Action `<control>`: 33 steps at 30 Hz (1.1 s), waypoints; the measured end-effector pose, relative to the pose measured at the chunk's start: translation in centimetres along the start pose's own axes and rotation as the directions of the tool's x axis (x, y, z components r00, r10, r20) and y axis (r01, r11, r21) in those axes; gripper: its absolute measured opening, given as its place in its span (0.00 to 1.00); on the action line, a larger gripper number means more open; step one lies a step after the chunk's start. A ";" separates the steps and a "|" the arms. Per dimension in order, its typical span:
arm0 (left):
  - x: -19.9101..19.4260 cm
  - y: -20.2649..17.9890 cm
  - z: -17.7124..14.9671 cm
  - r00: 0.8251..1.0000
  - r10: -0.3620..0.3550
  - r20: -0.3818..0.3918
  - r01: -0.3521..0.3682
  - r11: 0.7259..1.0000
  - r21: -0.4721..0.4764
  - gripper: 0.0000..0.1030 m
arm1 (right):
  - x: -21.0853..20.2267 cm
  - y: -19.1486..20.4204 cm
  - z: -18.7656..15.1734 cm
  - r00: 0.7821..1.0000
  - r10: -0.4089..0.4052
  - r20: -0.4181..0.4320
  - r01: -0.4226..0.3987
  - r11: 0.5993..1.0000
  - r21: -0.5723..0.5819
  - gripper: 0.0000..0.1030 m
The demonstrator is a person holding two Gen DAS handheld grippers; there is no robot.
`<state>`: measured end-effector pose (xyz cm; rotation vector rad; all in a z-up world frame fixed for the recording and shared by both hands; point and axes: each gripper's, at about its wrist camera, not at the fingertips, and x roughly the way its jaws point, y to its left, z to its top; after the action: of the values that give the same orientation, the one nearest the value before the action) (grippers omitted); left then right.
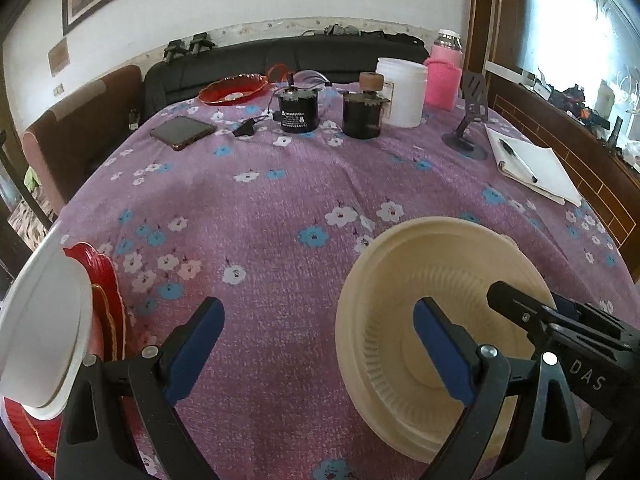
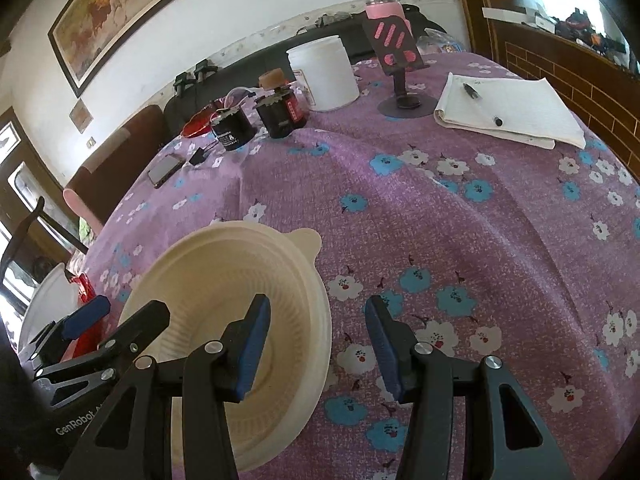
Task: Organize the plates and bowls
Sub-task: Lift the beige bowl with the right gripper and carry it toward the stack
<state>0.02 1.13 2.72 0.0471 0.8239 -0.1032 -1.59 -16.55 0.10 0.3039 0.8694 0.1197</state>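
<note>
We have both grippers low over the tablecloth [image 1: 280,208], and both stand wide with nothing between their fingers. The left gripper [image 1: 316,344] straddles the left rim of the cream bowl [image 1: 384,276] — its right pad hangs over the ribbed inside, its left pad over bare cloth. The right gripper [image 2: 316,344] mirrors that on the bowl's right rim, one pad inside and one outside. Whether either inner pad touches the bowl we cannot tell.

The bowl sits upright near the table's front edge. Off to its left lies a red plate [image 1: 106,292] with a white bowl [image 1: 44,320] resting on it, seemingly tilted.

Our worry is the crowding: two grippers at one light, thin-walled bowl. If both close, they may pull against each other and flex or tip it. If only one closes, a pinch on a single rim could let the bowl swing and slide out — the wall looks smooth and sloped. Carrying it left, we could knock the white bowl off the plate, as that stack already sits close to the table's edge.
</note>
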 end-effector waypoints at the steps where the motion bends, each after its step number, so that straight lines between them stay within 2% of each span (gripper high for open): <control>1: 0.1 -0.1 0.0 1.000 -0.003 -0.003 0.003 1.000 0.004 0.93 | 0.0 0.0 0.0 1.000 -0.001 -0.002 0.001 1.000 -0.003 0.51; 6: 0.4 -0.5 -0.3 1.000 -0.014 -0.016 0.015 1.000 0.017 0.92 | 0.0 0.2 -0.1 1.000 -0.007 0.000 0.007 1.000 -0.012 0.51; 10: 0.6 -0.9 -0.4 0.999 -0.025 -0.030 0.026 0.999 0.033 0.77 | 0.0 0.3 -0.2 1.000 -0.011 -0.002 0.011 1.000 -0.017 0.51; 13: 0.8 -1.1 -0.6 0.999 -0.013 -0.036 0.015 0.999 0.041 0.76 | -0.1 0.2 -0.1 1.000 -0.015 0.004 0.015 1.000 -0.013 0.51; 18: -0.4 -0.4 -0.3 1.000 -0.003 0.020 0.003 1.000 0.009 0.76 | -0.7 0.1 0.1 0.999 -0.022 0.038 0.023 1.000 -0.002 0.51; 22: -3.0 0.9 -0.3 0.996 -0.071 0.050 0.073 0.996 -0.058 0.76 | -1.6 0.2 0.3 0.996 -0.031 0.084 0.032 0.999 -0.009 0.51; 24: -5.9 1.9 -0.4 0.988 -0.129 0.089 0.136 0.988 -0.072 0.76 | -2.0 0.2 0.3 0.994 -0.036 0.107 0.037 0.999 -0.014 0.51; 26: -9.8 3.7 -0.2 0.978 -0.136 0.155 0.150 0.986 -0.077 0.76 | -2.3 0.1 0.4 0.992 -0.044 0.119 0.045 0.999 -0.011 0.51; 29: -13.5 7.6 0.8 0.972 -0.069 0.224 0.098 0.988 -0.122 0.77 | -2.4 -0.2 0.3 0.992 -0.051 0.120 0.051 0.999 0.000 0.51; 30: -13.9 8.9 1.2 0.973 -0.054 0.223 0.087 0.986 -0.140 0.77 | -2.4 -0.2 0.4 0.991 -0.053 0.121 0.053 0.999 0.001 0.51; 31: -14.0 10.2 1.6 0.977 -0.039 0.208 0.073 0.985 -0.159 0.77 | -2.4 -0.3 0.4 0.991 -0.058 0.123 0.059 0.998 0.001 0.51; 33: -13.4 12.7 2.2 0.989 0.032 0.141 -0.002 0.978 -0.211 0.77 | -2.4 -0.3 0.4 0.990 -0.066 0.123 0.067 0.998 0.000 0.51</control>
<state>-6.00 14.59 14.08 -0.1514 0.6858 -0.0026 -2.81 -17.45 2.04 0.2751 0.7557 0.0406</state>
